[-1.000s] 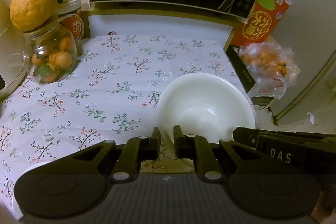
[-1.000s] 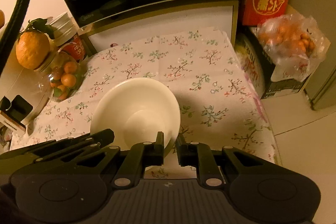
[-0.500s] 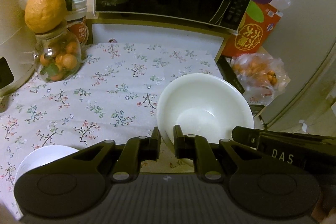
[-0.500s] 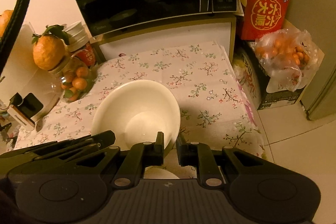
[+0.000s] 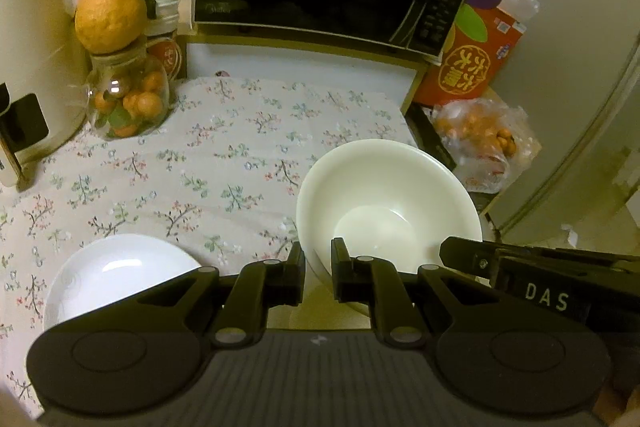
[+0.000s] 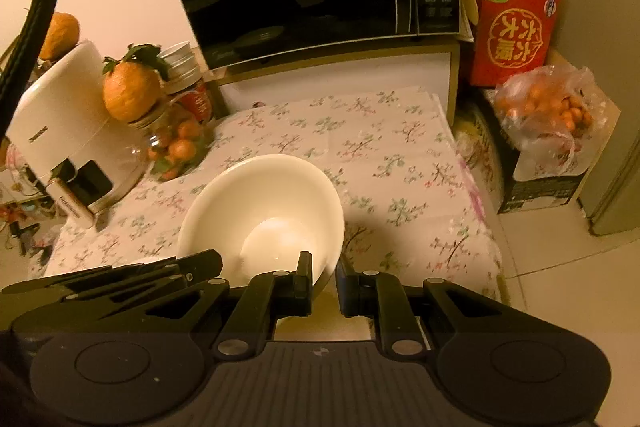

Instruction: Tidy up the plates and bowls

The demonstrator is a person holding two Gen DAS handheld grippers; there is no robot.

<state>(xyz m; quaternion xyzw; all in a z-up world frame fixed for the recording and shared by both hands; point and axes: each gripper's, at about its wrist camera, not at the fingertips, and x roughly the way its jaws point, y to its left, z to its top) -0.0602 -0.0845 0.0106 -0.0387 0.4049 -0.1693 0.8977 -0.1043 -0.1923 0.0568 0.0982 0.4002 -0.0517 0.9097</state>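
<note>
Left wrist view: your left gripper (image 5: 318, 261) is pinched on the near-left rim of the white bowl (image 5: 388, 203), bowl at about 1 o'clock over the floral tablecloth (image 5: 224, 155). A white plate (image 5: 108, 275) sits at 9 o'clock.

Right wrist view: your right gripper (image 6: 324, 273) clamps the bowl's (image 6: 264, 211) near-right rim, bowl at 11 o'clock.
</note>
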